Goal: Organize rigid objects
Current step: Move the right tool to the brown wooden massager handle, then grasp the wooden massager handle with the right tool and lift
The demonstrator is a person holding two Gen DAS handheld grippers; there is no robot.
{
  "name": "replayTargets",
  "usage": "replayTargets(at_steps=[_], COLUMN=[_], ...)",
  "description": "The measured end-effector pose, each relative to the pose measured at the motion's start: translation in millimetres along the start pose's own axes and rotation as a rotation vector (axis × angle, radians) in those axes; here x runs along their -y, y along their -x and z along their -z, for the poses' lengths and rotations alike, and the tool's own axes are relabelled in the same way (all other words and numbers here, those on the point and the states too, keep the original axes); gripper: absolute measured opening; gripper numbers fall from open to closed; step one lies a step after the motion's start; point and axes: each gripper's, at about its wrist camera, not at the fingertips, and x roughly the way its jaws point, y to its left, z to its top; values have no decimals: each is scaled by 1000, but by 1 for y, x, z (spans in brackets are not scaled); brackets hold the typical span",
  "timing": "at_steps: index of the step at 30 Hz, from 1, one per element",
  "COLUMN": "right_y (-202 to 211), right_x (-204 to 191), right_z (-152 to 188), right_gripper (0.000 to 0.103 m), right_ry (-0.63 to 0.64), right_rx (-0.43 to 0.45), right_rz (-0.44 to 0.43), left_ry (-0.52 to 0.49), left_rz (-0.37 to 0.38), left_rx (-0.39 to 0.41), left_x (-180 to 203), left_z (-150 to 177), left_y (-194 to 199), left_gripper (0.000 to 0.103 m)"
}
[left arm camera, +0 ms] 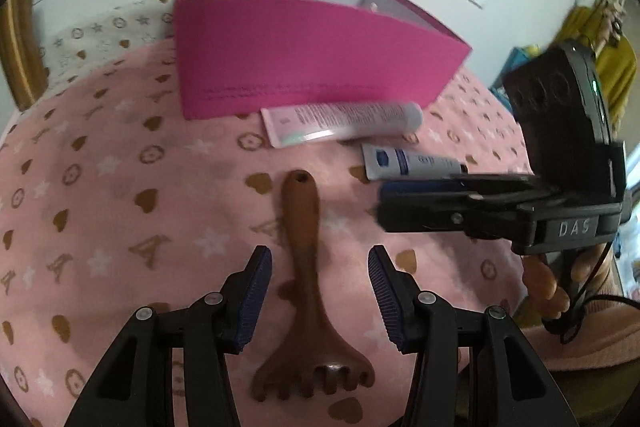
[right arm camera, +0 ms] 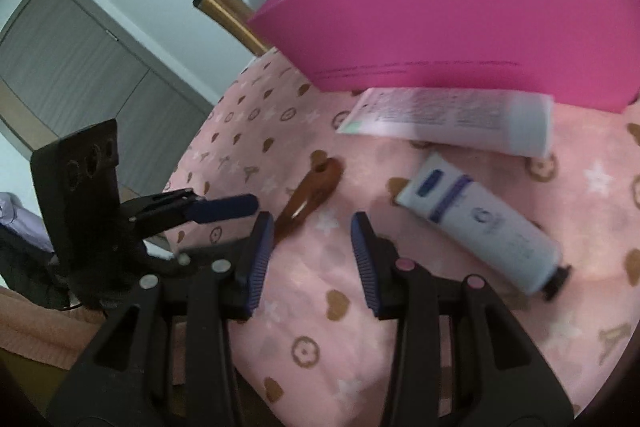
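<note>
A brown wooden claw-shaped massager (left arm camera: 304, 267) lies on the pink patterned cloth (left arm camera: 120, 227), its handle pointing away. My left gripper (left arm camera: 320, 259) is open, its blue pads on either side of the handle, not touching. A pink box (left arm camera: 312, 55) stands behind. A large white tube (left arm camera: 344, 121) and a small white-and-blue tube (left arm camera: 412, 163) lie before it. My right gripper (right arm camera: 312, 227) is open and empty over the cloth, with the massager (right arm camera: 312, 195) to its left and the small tube (right arm camera: 480, 227) to its right. It shows in the left wrist view (left arm camera: 460, 203) too.
The pink box (right arm camera: 460, 15) fills the back of the table. A brass post (right arm camera: 232, 19) rises at the table's far left corner. Grey cupboard doors (right arm camera: 80, 67) and a wall map are beyond. The cloth's front edge runs near the grippers.
</note>
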Motion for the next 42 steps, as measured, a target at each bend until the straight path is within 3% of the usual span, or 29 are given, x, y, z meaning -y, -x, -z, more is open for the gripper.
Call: replayTargets(at_steps=[5, 7, 11, 23, 26, 29, 37, 42], right_y=[-11, -12, -21, -27, -28, -28, -3, 26], right_x=[2, 4, 5, 7, 4, 4, -2, -14], right_z=[-1, 1, 0, -3, -4, -5, -8, -16], right_gripper=[43, 43, 43, 43, 43, 27, 20, 19], right_ry=[-28, -36, -56, -113, -106, -102, -66, -11], right_rx=[-32, -40, -52, -47, -42, -34, 31, 85], right_rz=[-13, -18, -39, -70, -60, -18, -73, -41], left_ry=[-52, -56, -51, -37, -56, -56, -108, -137], left_rz=[-10, -2, -17, 83, 77, 84, 103, 131], left_rx=[-25, -29, -17, 33, 39, 36, 44, 74], left_x=[9, 11, 13, 16, 23, 23, 39, 53], left_z=[3, 3, 3, 4, 3, 0, -7, -24], left_y=[-10, -11, -13, -4, -4, -4, 0, 4], left_gripper=[40, 27, 13, 13, 13, 14, 23, 24])
